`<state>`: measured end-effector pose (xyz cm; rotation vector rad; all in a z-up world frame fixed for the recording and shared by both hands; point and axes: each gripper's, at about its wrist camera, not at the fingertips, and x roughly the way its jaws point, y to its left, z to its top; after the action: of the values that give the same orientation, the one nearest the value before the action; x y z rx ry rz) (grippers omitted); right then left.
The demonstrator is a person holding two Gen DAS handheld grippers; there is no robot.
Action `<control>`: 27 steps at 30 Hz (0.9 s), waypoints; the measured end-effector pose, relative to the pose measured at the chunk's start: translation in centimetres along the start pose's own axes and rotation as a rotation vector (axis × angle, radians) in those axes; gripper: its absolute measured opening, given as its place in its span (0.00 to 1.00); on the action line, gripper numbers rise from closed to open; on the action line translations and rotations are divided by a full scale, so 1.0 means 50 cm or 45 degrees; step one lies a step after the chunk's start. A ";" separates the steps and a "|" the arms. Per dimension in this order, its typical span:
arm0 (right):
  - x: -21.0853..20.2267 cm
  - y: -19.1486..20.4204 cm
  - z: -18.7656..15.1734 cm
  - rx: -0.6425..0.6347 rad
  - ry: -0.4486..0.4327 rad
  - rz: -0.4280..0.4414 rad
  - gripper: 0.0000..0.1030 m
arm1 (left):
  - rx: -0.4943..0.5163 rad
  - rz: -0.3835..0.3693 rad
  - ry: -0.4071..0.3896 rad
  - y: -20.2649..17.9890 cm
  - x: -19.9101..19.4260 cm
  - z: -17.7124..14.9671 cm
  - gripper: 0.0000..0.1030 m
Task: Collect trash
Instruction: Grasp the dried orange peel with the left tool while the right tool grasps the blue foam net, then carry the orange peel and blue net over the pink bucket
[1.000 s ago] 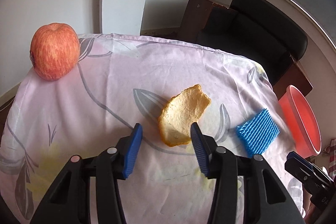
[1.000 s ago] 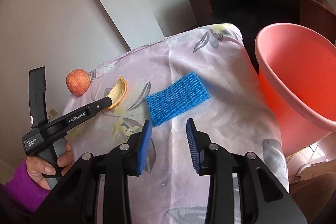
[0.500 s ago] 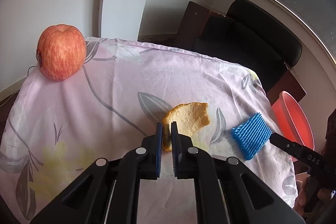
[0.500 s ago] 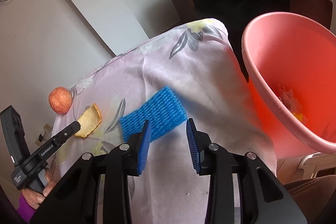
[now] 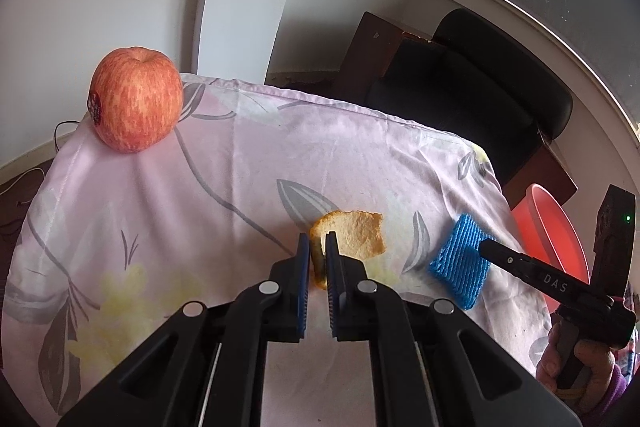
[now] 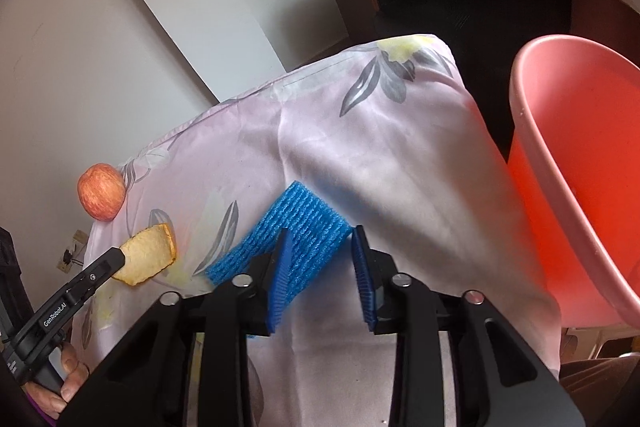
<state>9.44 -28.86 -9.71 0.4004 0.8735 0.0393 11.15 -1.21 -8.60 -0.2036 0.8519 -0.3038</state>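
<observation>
Left gripper (image 5: 317,242): jaws nearly together, pads pinching the near edge of the peel (image 5: 352,235). The peel stands on edge between the pads, its pale inner face toward the camera; most of it sticks out ahead and to the right of the tips. In the right wrist view the same grip shows from the side, peel (image 6: 150,254) at the tip of the left gripper (image 6: 120,255).

Right gripper (image 6: 320,241): jaws have just been closing, part open. The blue foam net (image 6: 298,227) lies between them. Left pad presses into the net's surface; right pad sits at the net's right edge, contact there not clear. Net buckled upward ahead of the tips, its left end trailing out past the left finger. From the left wrist view the right gripper's tip (image 5: 486,247) rests on the net (image 5: 460,261).

Beyond the tools: floral cloth (image 5: 280,147) under everything. Apple (image 5: 135,99) far ahead-left of the left gripper, at the cloth's far corner. Pink bin (image 6: 580,167) just right of the right gripper, off the cloth's edge, mouth tilted toward the camera. Black chair (image 5: 480,91) behind the cloth. A hand (image 5: 572,367) holds the right tool's grip.
</observation>
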 end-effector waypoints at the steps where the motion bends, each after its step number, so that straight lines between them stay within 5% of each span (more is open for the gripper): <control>1: 0.001 0.004 0.001 -0.007 0.003 0.008 0.19 | 0.001 0.001 -0.001 0.001 -0.002 0.000 0.07; 6: -0.016 0.033 -0.001 -0.084 -0.022 0.038 0.07 | 0.001 0.006 -0.008 0.001 -0.009 -0.001 0.07; 27: -0.157 0.087 -0.013 -0.254 -0.218 0.066 0.07 | 0.115 0.060 -0.078 -0.068 -0.069 -0.004 0.07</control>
<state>4.43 -26.15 -2.75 0.2357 0.6825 0.1370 8.24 -3.25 -5.30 -0.1076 0.7792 -0.2897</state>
